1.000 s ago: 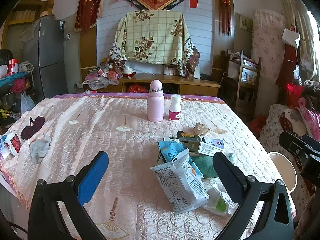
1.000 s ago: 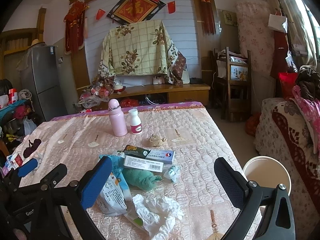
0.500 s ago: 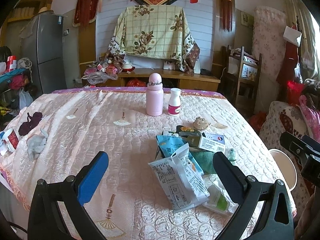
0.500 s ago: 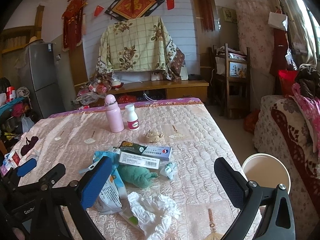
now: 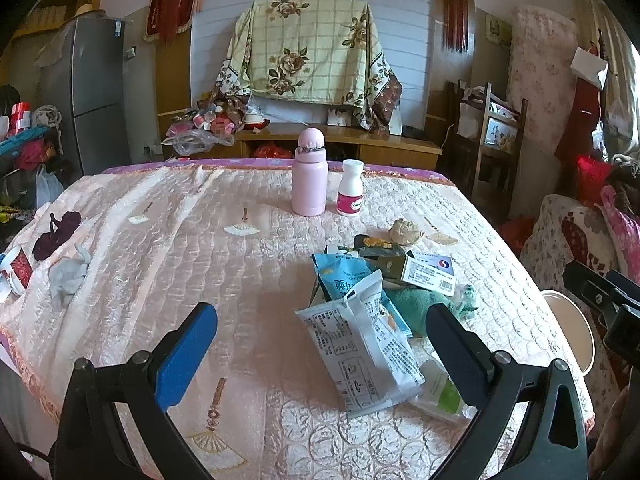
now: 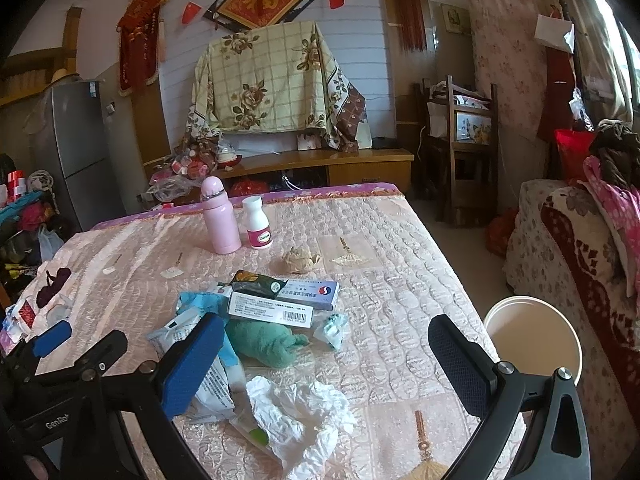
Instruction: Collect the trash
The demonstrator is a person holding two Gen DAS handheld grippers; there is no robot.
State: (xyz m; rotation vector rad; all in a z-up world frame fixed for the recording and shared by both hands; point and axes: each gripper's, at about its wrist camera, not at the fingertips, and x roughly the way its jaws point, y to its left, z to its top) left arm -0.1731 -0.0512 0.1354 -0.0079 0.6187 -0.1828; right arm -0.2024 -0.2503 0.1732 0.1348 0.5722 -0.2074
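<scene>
Both grippers empty, jaws apart. Crumpled tissue (image 6: 298,412) sits bottom centre between right gripper (image 6: 326,364) fingers; bin (image 6: 532,338) lower right. We pinch the tissue's bulk, lift clear, avoid the packet (image 6: 208,384).

pink bottle (image 5: 308,178), white pill bottle (image 5: 350,193), fridge (image 5: 86,96)

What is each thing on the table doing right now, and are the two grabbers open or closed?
left gripper: open, holding nothing.
right gripper: open, holding nothing.
pink bottle: upright, lid on.
white pill bottle: upright, capped.
medicine boxes: lying flat, stacked.
snack bag: lying flat, torn open.
white tissue: crumpled.
green cloth: bunched up.
white bucket: upright beside the table, open top.
</scene>
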